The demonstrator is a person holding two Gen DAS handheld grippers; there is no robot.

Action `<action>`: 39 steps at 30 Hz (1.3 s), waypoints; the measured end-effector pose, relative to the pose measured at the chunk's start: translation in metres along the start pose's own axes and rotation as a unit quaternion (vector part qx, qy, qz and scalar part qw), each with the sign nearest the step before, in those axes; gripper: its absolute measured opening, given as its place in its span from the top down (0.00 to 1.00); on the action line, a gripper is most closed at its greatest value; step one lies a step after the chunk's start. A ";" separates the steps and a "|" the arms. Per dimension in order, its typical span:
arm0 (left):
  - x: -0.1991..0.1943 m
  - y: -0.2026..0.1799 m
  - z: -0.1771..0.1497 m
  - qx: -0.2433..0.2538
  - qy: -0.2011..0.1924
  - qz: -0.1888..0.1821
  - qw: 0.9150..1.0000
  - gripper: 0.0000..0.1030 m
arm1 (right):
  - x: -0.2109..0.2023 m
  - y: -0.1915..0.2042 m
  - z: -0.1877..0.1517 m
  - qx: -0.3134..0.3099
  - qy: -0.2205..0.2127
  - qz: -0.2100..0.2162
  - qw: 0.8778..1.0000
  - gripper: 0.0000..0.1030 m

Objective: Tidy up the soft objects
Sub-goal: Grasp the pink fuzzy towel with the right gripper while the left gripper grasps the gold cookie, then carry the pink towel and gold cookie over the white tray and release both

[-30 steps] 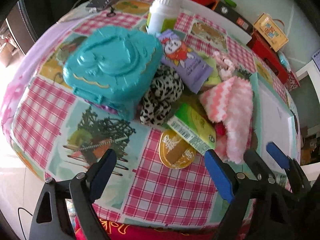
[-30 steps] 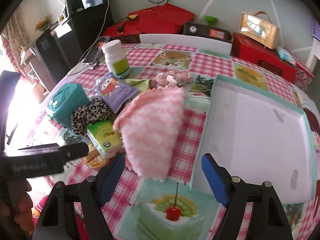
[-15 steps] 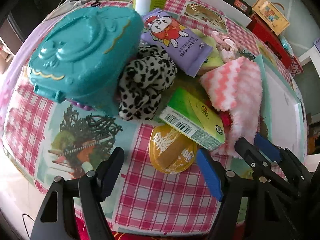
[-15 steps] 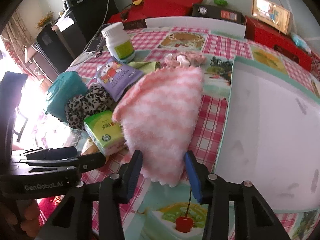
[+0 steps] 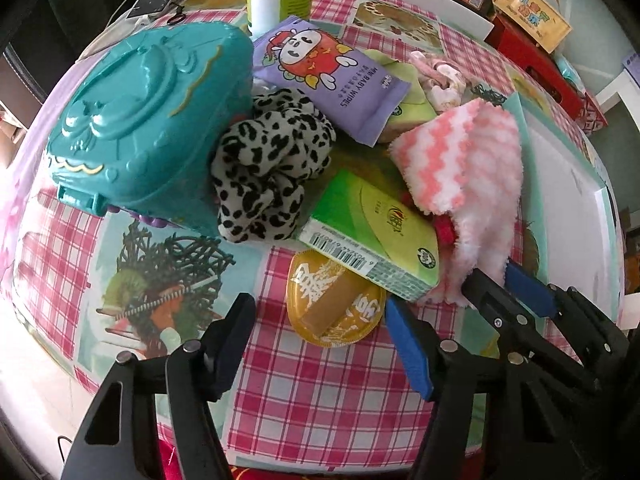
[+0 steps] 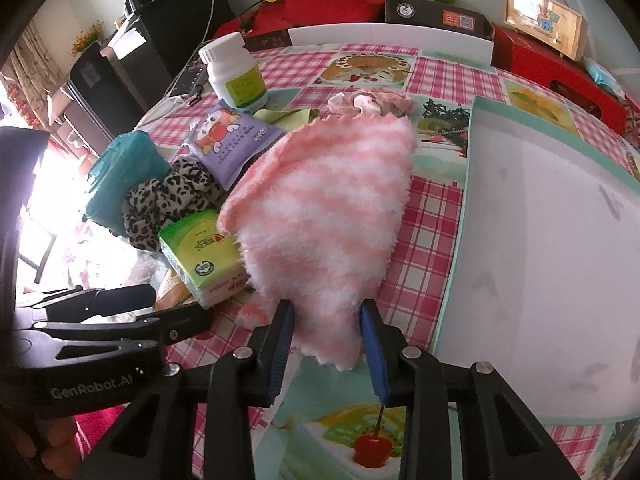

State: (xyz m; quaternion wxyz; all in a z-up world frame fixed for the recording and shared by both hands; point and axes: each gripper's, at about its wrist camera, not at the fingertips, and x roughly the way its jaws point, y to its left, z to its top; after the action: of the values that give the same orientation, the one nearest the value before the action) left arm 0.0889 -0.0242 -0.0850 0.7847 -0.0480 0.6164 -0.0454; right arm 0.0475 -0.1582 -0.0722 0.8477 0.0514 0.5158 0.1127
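Observation:
A fluffy pink-and-white striped cloth lies over the pile of items; it also shows in the left wrist view. My right gripper is shut on its near end, blue pads pressing both sides. A leopard-print soft scrunchie lies beside a teal plastic case. A small pale pink fabric piece lies at the far side. My left gripper is open and empty, just in front of a gold foil packet.
A green tissue box, a purple baby wipes pack and a white bottle crowd the pile. A large white tray with a teal rim lies to the right. Red boxes stand behind the table.
My right gripper moved forward and closed on the near end of the pink cloth. My left gripper moved closer to the pile, still open.

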 end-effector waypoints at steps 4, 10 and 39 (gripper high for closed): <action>0.003 -0.006 0.002 0.005 0.001 0.002 1.000 0.34 | -0.001 -0.001 0.000 0.003 -0.001 0.000 1.000 0.65; -0.001 -0.015 -0.002 0.022 0.004 0.006 1.000 0.34 | -0.002 -0.003 -0.001 0.012 -0.004 0.007 1.000 0.67; -0.013 0.008 -0.017 0.011 -0.006 -0.010 1.000 0.53 | -0.019 -0.004 -0.004 0.019 -0.029 0.022 0.999 0.93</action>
State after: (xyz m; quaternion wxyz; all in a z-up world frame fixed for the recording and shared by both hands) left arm 0.0691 -0.0153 -0.0775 0.7886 -0.0461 0.6103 -0.0593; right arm 0.0358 -0.1666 -0.0581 0.8586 0.0825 0.4915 0.1200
